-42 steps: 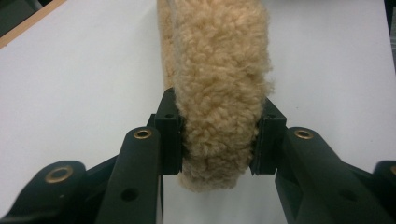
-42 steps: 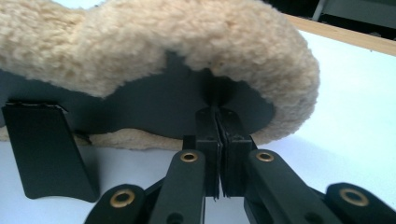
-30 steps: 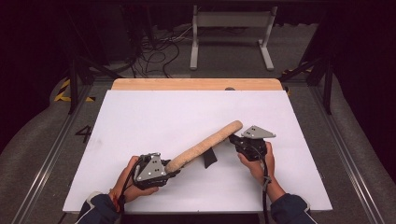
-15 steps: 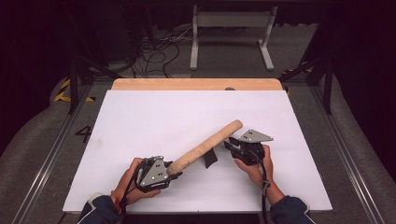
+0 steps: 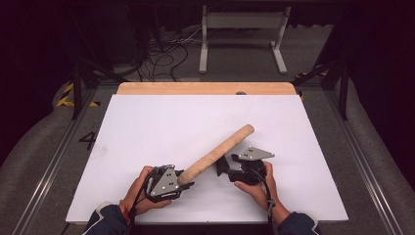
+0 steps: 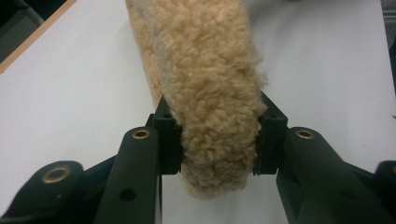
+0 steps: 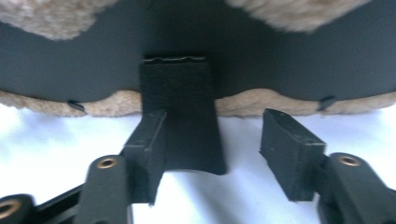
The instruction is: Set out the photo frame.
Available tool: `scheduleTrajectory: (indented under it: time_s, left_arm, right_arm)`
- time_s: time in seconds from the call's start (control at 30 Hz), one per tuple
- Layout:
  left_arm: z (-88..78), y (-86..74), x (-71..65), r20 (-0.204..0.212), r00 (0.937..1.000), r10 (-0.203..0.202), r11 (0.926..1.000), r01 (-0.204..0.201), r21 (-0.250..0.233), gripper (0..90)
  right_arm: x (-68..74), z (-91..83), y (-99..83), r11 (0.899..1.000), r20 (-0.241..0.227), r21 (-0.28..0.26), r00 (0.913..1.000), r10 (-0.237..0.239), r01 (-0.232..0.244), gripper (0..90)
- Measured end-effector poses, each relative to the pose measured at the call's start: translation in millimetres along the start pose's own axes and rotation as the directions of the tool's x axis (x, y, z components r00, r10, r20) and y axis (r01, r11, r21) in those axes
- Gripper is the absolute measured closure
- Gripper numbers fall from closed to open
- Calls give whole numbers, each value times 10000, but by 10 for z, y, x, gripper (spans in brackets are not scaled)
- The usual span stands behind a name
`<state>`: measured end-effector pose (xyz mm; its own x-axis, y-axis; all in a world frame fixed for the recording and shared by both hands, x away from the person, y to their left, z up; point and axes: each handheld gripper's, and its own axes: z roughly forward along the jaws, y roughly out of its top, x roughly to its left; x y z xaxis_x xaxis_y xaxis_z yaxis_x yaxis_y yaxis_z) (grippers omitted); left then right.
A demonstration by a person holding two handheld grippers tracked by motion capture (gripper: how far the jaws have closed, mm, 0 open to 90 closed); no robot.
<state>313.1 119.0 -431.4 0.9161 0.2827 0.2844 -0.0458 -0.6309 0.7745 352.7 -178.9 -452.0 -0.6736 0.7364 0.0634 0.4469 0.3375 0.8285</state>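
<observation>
one tan fleecy roll point(image 5: 215, 153) lies diagonal on white tabletop point(image 5: 147, 122). left tool point(image 6: 215, 140) clamps its near end. right tool point(image 7: 212, 140) has just been opening, jaws apart; right gripper view shows the roll's one black strap tab point(image 7: 180, 121) loose between them.

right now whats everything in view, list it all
fleece roll: one, tan, lying aslant on the white board, near end clamped in the left gripper
black strap tab: one, black, hanging from the roll's dark side, between the right gripper's open jaws
white board: one, white, covering the table
wooden table edge: one, light wood, along the far side of the board
metal stand: one, grey, on the floor beyond the table
cables: several, black, floor behind the table
left gripper: one, black, shut on the roll
right gripper: one, black, jaws just opened, beside the roll
</observation>
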Motion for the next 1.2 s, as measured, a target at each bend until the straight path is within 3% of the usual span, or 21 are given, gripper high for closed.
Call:
scheduleTrajectory:
  time_s: [0.13, 0.47, 0.63, 0.73, 0.83, 0.93, 1.0, 1.1, 1.2]
  left_arm:
    - [5, -2, -11, 20, 9999, -152, 9999, 151, 24, 625]
    - [25, 18, -39, 89, 9999, -89, 10000, 89, -5, 617]
    - [22, 18, -40, 122, 9998, -151, 9999, 150, 6, 618]
    - [24, 20, -45, 212, 9996, -187, 9998, 188, -67, 618]
    - [24, 30, -59, 268, 9992, -305, 9995, 307, -78, 619]
    - [26, 41, -87, 264, 9995, -190, 9998, 192, -75, 620]
    - [26, 50, -114, 246, 9995, -178, 9998, 180, -68, 621]
    - [28, 55, -127, 324, 9993, -177, 9998, 180, -98, 621]
    - [26, 62, -139, 353, 9992, -160, 9998, 164, -97, 621]
  right_arm:
    - [43, 54, -17, 10000, -65, 91, 10000, 19, -19, 327]
    - [128, 45, -19, 9995, 4, 106, 9996, -290, 290, 344]
    - [83, -121, 20, 9985, 119, -286, 9988, -473, 477, 503]
    - [-16, -239, 61, 9973, 728, -401, 9956, -586, 616, 681]
    - [-165, -300, 107, 9968, 1241, -775, 9922, -115, 212, 799]
    - [-319, -313, 169, 9928, 1443, -1186, 9891, 310, -138, 856]
    - [-402, -310, 209, 9913, 1520, -1312, 9881, 244, -43, 886]
    - [-484, -279, 235, 9909, 1110, -1327, 9932, 355, -206, 898]
    - [-482, -227, 277, 9920, 1029, -1261, 9946, 103, 28, 900]
